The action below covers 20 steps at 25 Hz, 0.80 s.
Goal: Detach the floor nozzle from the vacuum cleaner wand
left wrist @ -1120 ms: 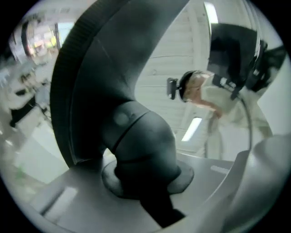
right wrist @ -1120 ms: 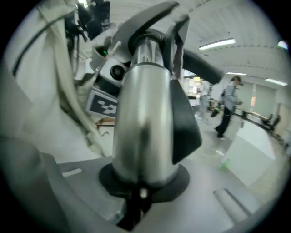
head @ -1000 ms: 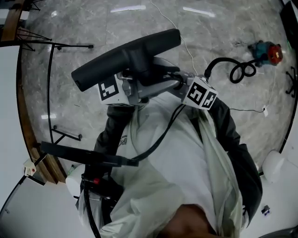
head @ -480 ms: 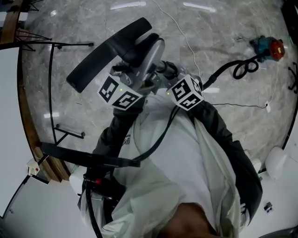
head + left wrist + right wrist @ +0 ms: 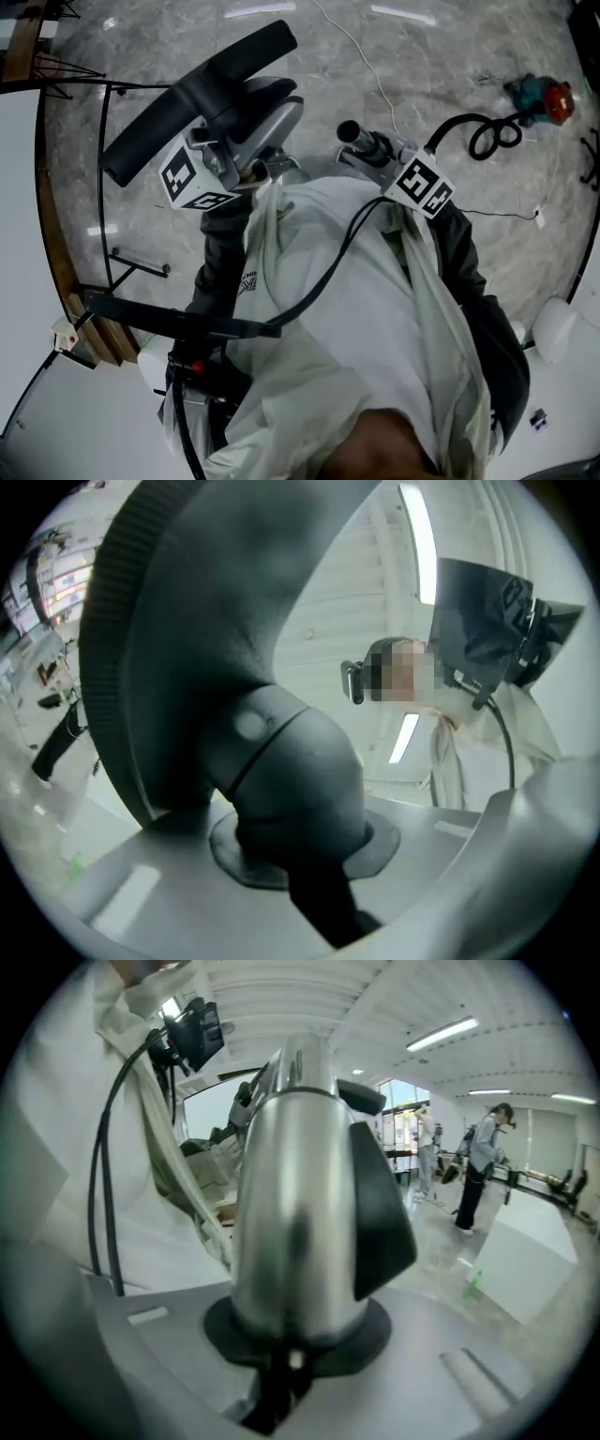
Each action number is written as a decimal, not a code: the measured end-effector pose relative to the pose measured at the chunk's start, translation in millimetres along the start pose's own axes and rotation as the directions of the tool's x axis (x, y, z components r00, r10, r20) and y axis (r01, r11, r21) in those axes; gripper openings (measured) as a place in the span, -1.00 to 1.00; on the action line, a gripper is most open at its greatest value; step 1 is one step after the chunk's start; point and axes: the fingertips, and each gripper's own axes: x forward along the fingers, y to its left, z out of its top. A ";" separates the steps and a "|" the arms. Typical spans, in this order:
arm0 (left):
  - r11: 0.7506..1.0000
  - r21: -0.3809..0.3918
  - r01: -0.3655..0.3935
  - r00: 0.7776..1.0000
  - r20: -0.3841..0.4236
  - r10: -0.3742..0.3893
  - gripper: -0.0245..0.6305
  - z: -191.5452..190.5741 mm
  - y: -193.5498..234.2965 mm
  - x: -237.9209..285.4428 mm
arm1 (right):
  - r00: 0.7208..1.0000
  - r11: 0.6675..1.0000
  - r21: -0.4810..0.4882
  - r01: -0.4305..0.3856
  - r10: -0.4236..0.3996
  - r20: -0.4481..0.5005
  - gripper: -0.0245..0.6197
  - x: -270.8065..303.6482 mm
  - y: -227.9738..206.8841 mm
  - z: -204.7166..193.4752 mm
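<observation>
- Clamped in the left gripper (image 5: 298,878): the rounded grey neck of the floor nozzle (image 5: 192,94), jaws drawn to a narrow gap and pressing on it.
- Held at the head view's upper left, black brush bar slanting across the marble floor (image 5: 450,56).
- Gripped in the right gripper (image 5: 281,1368): the shiny metal end of the wand (image 5: 361,141), jaws likewise narrowed onto the tube.
- Already separated: nozzle neck and wand tip apart, floor showing between them.
- Farther right on the floor, a looped black hose (image 5: 487,141).

The floor nozzle (image 5: 202,89) looks matt plastic, the wand (image 5: 291,1213) glossy metal, the floor (image 5: 450,66) polished.
</observation>
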 end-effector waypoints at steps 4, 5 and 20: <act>0.972 0.021 -0.236 0.966 -0.107 0.237 -0.69 -22.2 34.7 -26.2 | 0.971 0.971 0.068 0.229 -0.233 0.051 -0.76 -2.0 -30.8 9.3; 0.956 0.022 -0.291 0.947 -0.138 0.291 -0.69 -31.0 41.6 -35.4 | 0.964 0.964 0.069 0.257 -0.261 0.054 -0.76 -2.7 -34.4 9.3; 0.868 -0.113 -0.483 0.847 -0.311 0.431 -0.69 -101.1 25.3 -121.9 | 0.986 0.987 -0.002 0.163 -0.163 -0.025 -0.75 22.2 -10.6 3.4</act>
